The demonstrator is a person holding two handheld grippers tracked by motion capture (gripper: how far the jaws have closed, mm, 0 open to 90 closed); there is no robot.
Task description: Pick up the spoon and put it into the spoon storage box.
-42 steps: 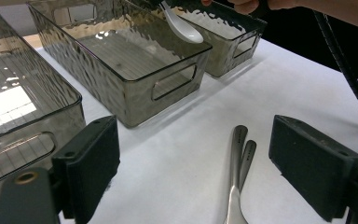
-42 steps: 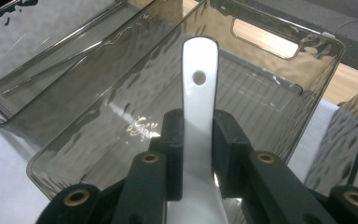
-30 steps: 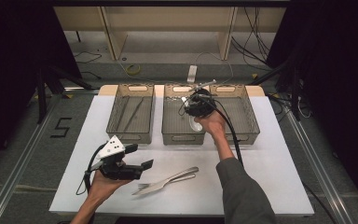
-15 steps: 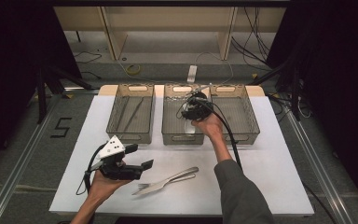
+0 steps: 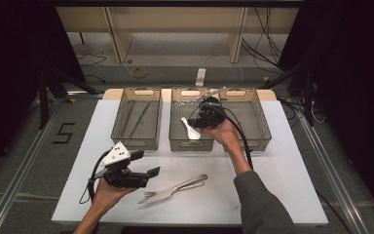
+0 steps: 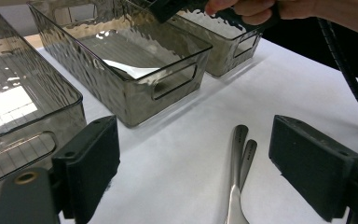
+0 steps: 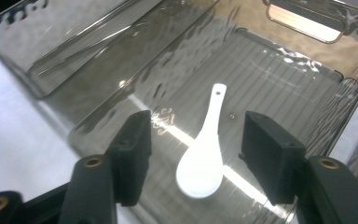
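A white table (image 5: 282, 195) stood on a grey floor, dark curtains at 3 and 9 o'clock, with cables and a wooden shelf frame beyond at 12. Three smoky plastic bins sat side by side along the far edge: the left bin (image 5: 137, 141) held thin dark sticks, the middle bin (image 5: 175, 141) held one white spoon (image 5: 190, 130), and the right bin (image 5: 263, 131) lay partly behind the hand. Two metal pieces, a fork (image 5: 168, 194) and another utensil beside it, lay touching at 6 o'clock near the front edge.

The right gripper (image 7: 193, 154) hung over the middle bin, its jaws just opened wide, the spoon lying free on the bin floor between them. The left gripper (image 5: 143, 165) rested at 7 o'clock, jaws wide and empty, pointing toward the fork. Bare table lay open at 4 o'clock.
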